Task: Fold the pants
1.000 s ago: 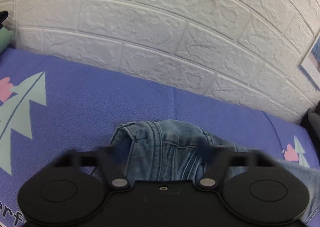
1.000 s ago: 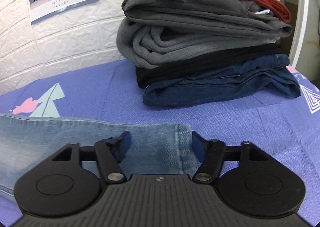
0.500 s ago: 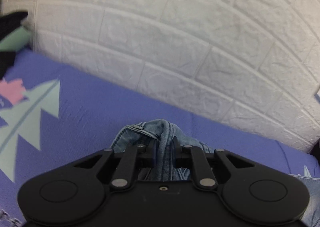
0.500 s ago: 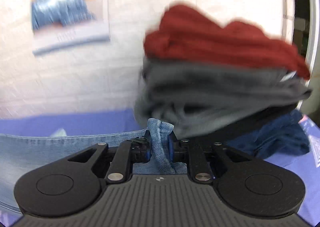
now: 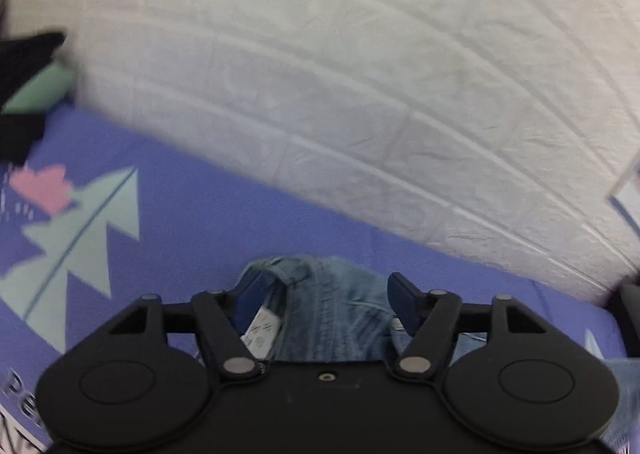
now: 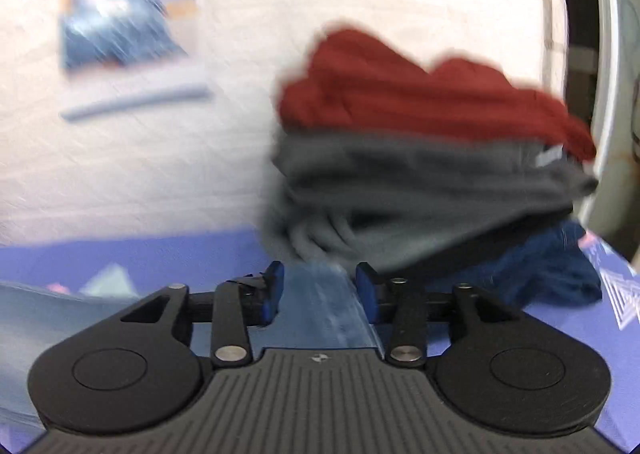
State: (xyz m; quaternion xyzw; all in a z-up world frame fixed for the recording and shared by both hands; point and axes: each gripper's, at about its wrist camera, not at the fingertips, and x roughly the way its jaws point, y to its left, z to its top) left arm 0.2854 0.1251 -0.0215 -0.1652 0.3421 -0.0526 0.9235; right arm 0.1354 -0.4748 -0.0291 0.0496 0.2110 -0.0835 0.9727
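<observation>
Light blue jeans lie on the purple sheet. In the left wrist view their bunched waistband [image 5: 324, 302], with a white label, sits between the spread fingers of my left gripper [image 5: 326, 300], which is open. In the right wrist view the leg hem [image 6: 320, 302] stands between the parted fingers of my right gripper [image 6: 319, 292], which is open; the leg [image 6: 48, 318] runs off to the left. Both views are blurred by motion.
A tall stack of folded clothes [image 6: 432, 173], red on top, then grey, black and dark blue, stands at the back right by the white brick wall [image 5: 360, 73]. A poster [image 6: 120, 25] hangs on the wall. Dark and green cloth [image 5: 28, 93] lies at far left.
Both grippers were shut on the jeans half a second ago and have now opened, letting go of waistband and hem. Both cameras are moving.
</observation>
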